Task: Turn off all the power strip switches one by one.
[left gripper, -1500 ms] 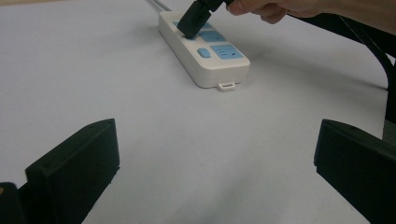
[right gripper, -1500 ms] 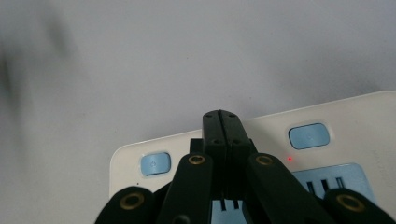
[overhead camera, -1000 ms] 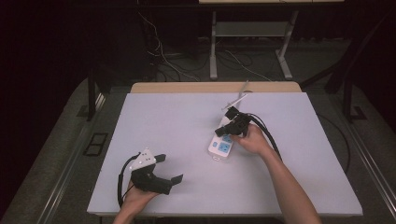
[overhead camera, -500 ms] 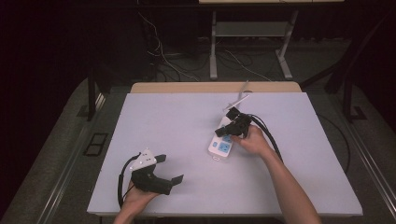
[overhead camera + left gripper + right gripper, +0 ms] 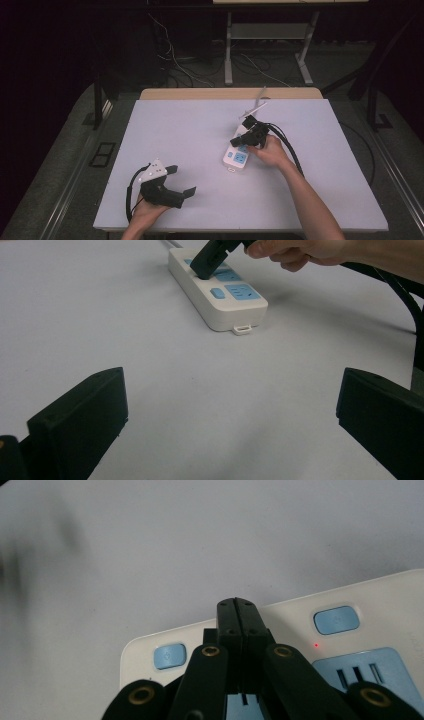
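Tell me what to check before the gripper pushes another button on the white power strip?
1. Right gripper jaws closed together to make one tip: ok.
2. Tip over the power strip, between two blue buttons: ok.
3. Tip pressing on the strip's surface: cannot tell.
4. Small red light lit beside one button: ok.
5. Left gripper open, resting apart from the strip: ok.
6. Table bare around the strip: ok.

Right hand-held gripper [image 5: 248,131] jaws closed; left hand-held gripper [image 5: 180,181] jaws apart.
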A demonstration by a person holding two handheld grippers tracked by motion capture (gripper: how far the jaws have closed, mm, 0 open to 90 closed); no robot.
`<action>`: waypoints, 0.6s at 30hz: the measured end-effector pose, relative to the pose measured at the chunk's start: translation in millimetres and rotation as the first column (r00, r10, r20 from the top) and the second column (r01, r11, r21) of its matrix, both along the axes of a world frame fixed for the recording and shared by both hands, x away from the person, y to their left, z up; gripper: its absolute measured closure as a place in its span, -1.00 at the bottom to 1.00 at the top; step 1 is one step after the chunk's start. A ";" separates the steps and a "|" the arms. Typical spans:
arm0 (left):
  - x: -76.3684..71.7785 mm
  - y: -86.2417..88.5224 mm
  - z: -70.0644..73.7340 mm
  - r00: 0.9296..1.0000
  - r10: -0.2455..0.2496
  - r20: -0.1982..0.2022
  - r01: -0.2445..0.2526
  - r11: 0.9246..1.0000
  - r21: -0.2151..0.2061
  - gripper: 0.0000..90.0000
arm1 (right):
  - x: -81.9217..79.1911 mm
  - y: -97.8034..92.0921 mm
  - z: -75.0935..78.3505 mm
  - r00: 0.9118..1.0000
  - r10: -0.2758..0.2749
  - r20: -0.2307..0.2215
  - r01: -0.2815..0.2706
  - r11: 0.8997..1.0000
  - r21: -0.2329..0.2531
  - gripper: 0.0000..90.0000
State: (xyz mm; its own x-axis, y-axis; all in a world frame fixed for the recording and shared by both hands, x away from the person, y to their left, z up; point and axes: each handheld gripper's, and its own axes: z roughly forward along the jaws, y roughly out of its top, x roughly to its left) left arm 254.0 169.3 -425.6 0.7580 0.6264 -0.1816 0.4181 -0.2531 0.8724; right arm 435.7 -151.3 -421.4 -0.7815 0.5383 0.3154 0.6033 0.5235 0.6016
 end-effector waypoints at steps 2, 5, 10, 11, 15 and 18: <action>-0.1 0.0 0.1 1.000 0.000 0.000 0.000 1.000 -0.001 -1.00 | 0.9 -1.3 -1.0 1.000 -0.003 -0.009 0.003 1.000 0.014 1.00; -0.2 0.4 0.2 1.000 0.001 0.000 -0.001 1.000 -0.002 -1.00 | 1.2 -1.0 -0.5 1.000 -0.003 -0.026 0.004 1.000 0.022 1.00; 0.0 0.8 0.3 1.000 0.002 -0.001 -0.002 1.000 -0.004 -1.00 | -0.7 4.4 2.5 1.000 0.013 -0.015 -0.013 1.000 0.006 1.00; -0.2 0.9 0.4 1.000 0.003 0.000 -0.003 1.000 -0.004 -1.00 | -0.8 5.0 2.7 1.000 0.015 -0.014 -0.015 1.000 0.004 1.00; -0.1 1.3 0.5 1.000 0.003 -0.001 -0.003 1.000 -0.005 -1.00 | -1.2 3.9 4.2 1.000 0.018 -0.004 -0.018 1.000 -0.007 1.00; 0.0 1.4 0.5 1.000 0.003 -0.001 -0.003 1.000 -0.004 -1.00 | -0.9 0.4 7.5 1.000 0.012 0.000 -0.012 1.000 -0.003 1.00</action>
